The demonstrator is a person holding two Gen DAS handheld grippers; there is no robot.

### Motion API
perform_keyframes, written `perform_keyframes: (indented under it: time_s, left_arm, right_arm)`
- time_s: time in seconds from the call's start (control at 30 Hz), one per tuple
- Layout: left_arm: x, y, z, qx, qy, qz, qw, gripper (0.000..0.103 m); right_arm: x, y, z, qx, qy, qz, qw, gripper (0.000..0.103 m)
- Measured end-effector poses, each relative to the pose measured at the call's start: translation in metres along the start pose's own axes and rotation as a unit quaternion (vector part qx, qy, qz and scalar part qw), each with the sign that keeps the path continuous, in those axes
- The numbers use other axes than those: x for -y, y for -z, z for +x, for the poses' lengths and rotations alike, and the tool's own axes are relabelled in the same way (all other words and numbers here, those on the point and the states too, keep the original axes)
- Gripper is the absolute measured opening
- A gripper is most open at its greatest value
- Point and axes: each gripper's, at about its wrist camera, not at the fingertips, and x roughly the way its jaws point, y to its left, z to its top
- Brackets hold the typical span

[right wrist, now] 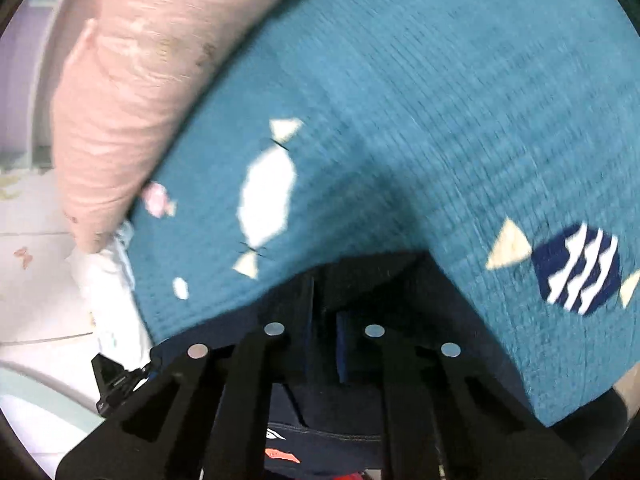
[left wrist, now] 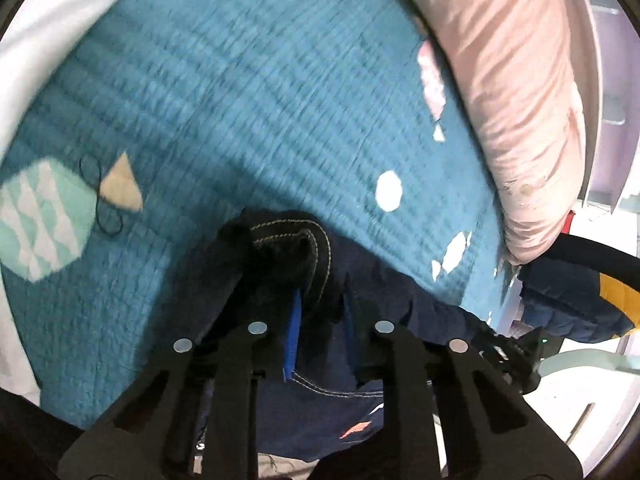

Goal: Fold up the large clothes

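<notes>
A dark navy garment (left wrist: 288,248) with pale yellow stitching lies bunched on a teal quilted bedspread (left wrist: 240,100). My left gripper (left wrist: 320,320) points down at it, its blue pads pressed on a stitched fold of the cloth. In the right wrist view the same navy garment (right wrist: 360,276) fills the space under my right gripper (right wrist: 326,320), whose narrow-set fingers pinch dark cloth. An orange print on the garment (right wrist: 280,454) shows low between the finger arms. The fabric hides the fingertips themselves.
A pink pillow (left wrist: 512,100) lies along the bedspread's edge, also visible as a pink pillow (right wrist: 152,80) at upper left. White sheet (left wrist: 40,40) borders the far left. Dark folded clothes with a yellow patch (left wrist: 580,304) sit at the right. Pale tiled floor (right wrist: 32,260) shows beyond the bed.
</notes>
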Motion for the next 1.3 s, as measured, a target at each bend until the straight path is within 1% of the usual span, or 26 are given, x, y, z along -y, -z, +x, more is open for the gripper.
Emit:
perform_keyframes:
  time_s: [0.07, 0.13, 0.23, 0.27, 0.33, 0.4, 0.43, 0.5, 0.53, 0.57, 0.6, 0.63, 0.67, 0.7, 0.73, 0.77, 0.8, 0.9, 0.97, 1.0, 1.1, 1.17, 1.2, 1.23, 1.27, 1.3]
  left_arm:
    - [0.010, -0.002, -0.009, 0.007, 0.001, 0.013, 0.9999, 0.017]
    - [0.021, -0.006, -0.020, 0.015, 0.009, 0.023, 0.9996, 0.016]
    - [0.037, -0.015, -0.031, 0.029, 0.021, 0.031, 0.9989, 0.016]
    - [0.043, -0.019, -0.034, 0.032, 0.019, 0.037, 0.9986, 0.016]
    - [0.052, -0.026, -0.034, 0.039, 0.018, 0.037, 0.9984, 0.015]
    - [0.054, -0.030, -0.028, 0.039, 0.010, 0.032, 0.9987, 0.016]
    - [0.050, -0.031, -0.020, 0.036, 0.001, 0.032, 0.9989, 0.016]
    - [0.037, -0.027, -0.002, 0.011, -0.026, 0.027, 0.9992, 0.017]
    - [0.030, -0.025, 0.004, 0.000, -0.032, 0.018, 0.9993, 0.017]
    - [0.023, -0.021, 0.008, -0.009, -0.029, 0.006, 0.9995, 0.019]
    - [0.017, -0.015, 0.005, -0.013, -0.013, -0.004, 0.9998, 0.024]
    - [0.015, -0.010, 0.001, -0.014, -0.012, -0.006, 0.9998, 0.044]
    - [0.015, -0.005, -0.004, -0.011, -0.018, -0.007, 0.9998, 0.068]
    - [0.015, 0.001, -0.009, -0.004, -0.020, -0.006, 0.9998, 0.073]
    - [0.017, 0.012, -0.017, 0.003, -0.022, 0.004, 0.9997, 0.074]
    - [0.019, 0.021, -0.022, 0.002, -0.029, 0.018, 0.9994, 0.074]
    - [0.020, 0.032, -0.026, 0.003, -0.036, 0.031, 0.9988, 0.074]
    - [0.015, 0.068, -0.029, 0.007, -0.068, 0.047, 0.9966, 0.075]
    - [0.006, 0.091, -0.024, -0.003, -0.067, 0.042, 0.9969, 0.075]
    - [0.000, 0.103, -0.017, -0.014, -0.066, 0.037, 0.9971, 0.075]
    - [-0.014, 0.125, 0.009, -0.043, -0.050, 0.023, 0.9976, 0.075]
    - [-0.022, 0.136, 0.032, -0.070, -0.023, -0.003, 0.9973, 0.075]
    - [-0.023, 0.138, 0.041, -0.076, -0.006, -0.011, 0.9971, 0.075]
    - [-0.022, 0.138, 0.047, -0.074, 0.001, -0.013, 0.9972, 0.074]
    - [-0.022, 0.139, 0.051, -0.069, 0.002, -0.013, 0.9975, 0.073]
    - [-0.020, 0.138, 0.054, -0.065, 0.002, -0.014, 0.9978, 0.071]
  right_arm:
    - [-0.013, -0.005, -0.006, 0.005, 0.012, -0.024, 1.000, 0.007]
    - [-0.016, -0.010, -0.012, 0.010, 0.012, -0.025, 1.000, 0.007]
    - [-0.025, -0.020, -0.018, 0.034, 0.007, -0.037, 0.999, 0.007]
    - [-0.030, -0.025, -0.023, 0.041, -0.001, -0.040, 0.998, 0.007]
    - [-0.039, -0.033, -0.024, 0.040, 0.003, -0.039, 0.998, 0.007]
    - [-0.038, -0.042, -0.019, 0.041, 0.002, -0.019, 0.999, 0.007]
    - [-0.038, -0.043, -0.014, 0.042, 0.010, -0.030, 0.999, 0.007]
    - [-0.030, -0.040, 0.004, 0.025, 0.050, -0.037, 0.998, 0.016]
    - [-0.020, -0.035, 0.016, 0.004, 0.089, -0.025, 0.996, 0.022]
    - [-0.009, -0.029, 0.022, -0.009, 0.113, -0.009, 0.994, 0.025]
    - [-0.003, -0.024, 0.023, -0.010, 0.114, 0.000, 0.993, 0.028]
    - [0.001, -0.019, 0.019, -0.003, 0.099, 0.007, 0.995, 0.037]
    - [0.005, -0.010, 0.009, 0.010, 0.085, 0.010, 0.996, 0.050]
    - [0.006, -0.003, -0.001, 0.022, 0.087, 0.010, 0.996, 0.058]
    - [0.005, 0.009, -0.015, 0.043, 0.099, 0.004, 0.994, 0.070]
    - [0.003, 0.023, -0.028, 0.060, 0.103, -0.008, 0.993, 0.077]
    - [0.002, 0.033, -0.036, 0.062, 0.102, -0.021, 0.993, 0.079]
    - [0.005, 0.069, -0.044, 0.036, 0.106, -0.045, 0.993, 0.080]
    - [0.017, 0.094, -0.037, 0.012, 0.098, -0.034, 0.995, 0.080]
    - [0.022, 0.103, -0.031, 0.002, 0.098, -0.025, 0.995, 0.080]
    - [0.036, 0.129, -0.003, -0.040, 0.075, -0.001, 0.996, 0.080]
    - [0.040, 0.144, 0.020, -0.061, 0.058, 0.022, 0.996, 0.080]
    - [0.039, 0.147, 0.028, -0.071, 0.055, 0.024, 0.996, 0.079]
    - [0.037, 0.148, 0.036, -0.081, 0.047, 0.028, 0.995, 0.078]
    - [0.035, 0.151, 0.046, -0.085, 0.032, 0.033, 0.995, 0.070]
    - [0.033, 0.152, 0.051, -0.088, 0.020, 0.037, 0.995, 0.064]
